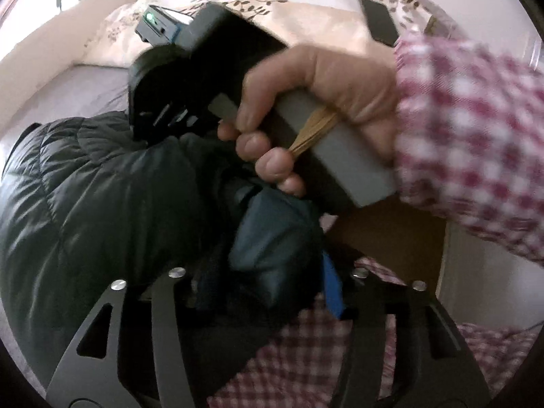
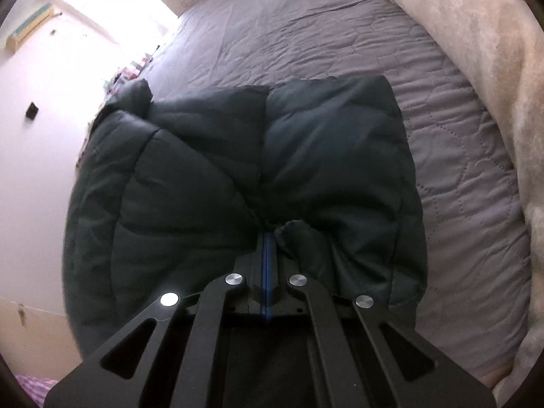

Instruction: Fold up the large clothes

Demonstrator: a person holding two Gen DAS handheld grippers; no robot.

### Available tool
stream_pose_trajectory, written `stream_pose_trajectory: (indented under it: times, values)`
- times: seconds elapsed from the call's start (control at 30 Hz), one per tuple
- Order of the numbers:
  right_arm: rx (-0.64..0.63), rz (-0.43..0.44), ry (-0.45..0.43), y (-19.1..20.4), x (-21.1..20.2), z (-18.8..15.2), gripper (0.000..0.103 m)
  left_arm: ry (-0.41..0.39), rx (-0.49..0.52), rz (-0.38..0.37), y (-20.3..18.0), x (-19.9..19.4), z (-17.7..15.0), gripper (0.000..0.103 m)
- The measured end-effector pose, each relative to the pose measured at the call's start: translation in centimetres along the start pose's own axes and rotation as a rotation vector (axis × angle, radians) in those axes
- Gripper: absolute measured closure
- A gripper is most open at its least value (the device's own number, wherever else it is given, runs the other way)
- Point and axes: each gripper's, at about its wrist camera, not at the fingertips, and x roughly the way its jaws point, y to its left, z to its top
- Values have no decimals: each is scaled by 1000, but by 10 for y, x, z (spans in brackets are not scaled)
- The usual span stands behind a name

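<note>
A dark green quilted puffer jacket [image 2: 238, 176] lies bunched on the grey quilted bedspread [image 2: 340, 34]. My right gripper [image 2: 268, 238] is shut on a pinched fold of the jacket's near edge, its blue-lined pads pressed together. In the left wrist view my left gripper [image 1: 272, 265] holds a bunched fold of the jacket [image 1: 102, 210] between its fingers, blue pad showing at the right. The person's right hand [image 1: 323, 102] grips the right gripper's grey handle just above the jacket.
A floral cream duvet [image 1: 272, 6] is piled at the back of the bed, also along the right in the right wrist view [image 2: 493, 102]. A dark phone [image 1: 380, 20] lies on it. The person's pink checked sleeve [image 1: 476, 136] fills the right. A pale wall [image 2: 40, 136] stands left.
</note>
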Motion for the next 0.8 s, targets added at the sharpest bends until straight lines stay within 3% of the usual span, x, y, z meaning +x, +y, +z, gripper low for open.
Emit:
stream_pose_trajectory:
  times: [0.1, 0.3, 0.47, 0.67, 0.8]
  values:
    - [-15, 0, -11, 1, 3, 1, 103, -15, -35, -49, 3, -22, -4, 38]
    - [-10, -11, -28, 4, 6, -1, 103, -71, -206, -58, 36, -69, -11, 36]
    - [-22, -72, -19, 20, 13, 12, 103, -124, -438, 11, 88, -105, -43, 35]
    - [-78, -222, -20, 44, -1, 12, 103, -86, -623, 105, 121, -104, -92, 35]
    - [-116, -236, -146, 66, -49, -5, 94, -91, -668, 121, 128, -101, -103, 35]
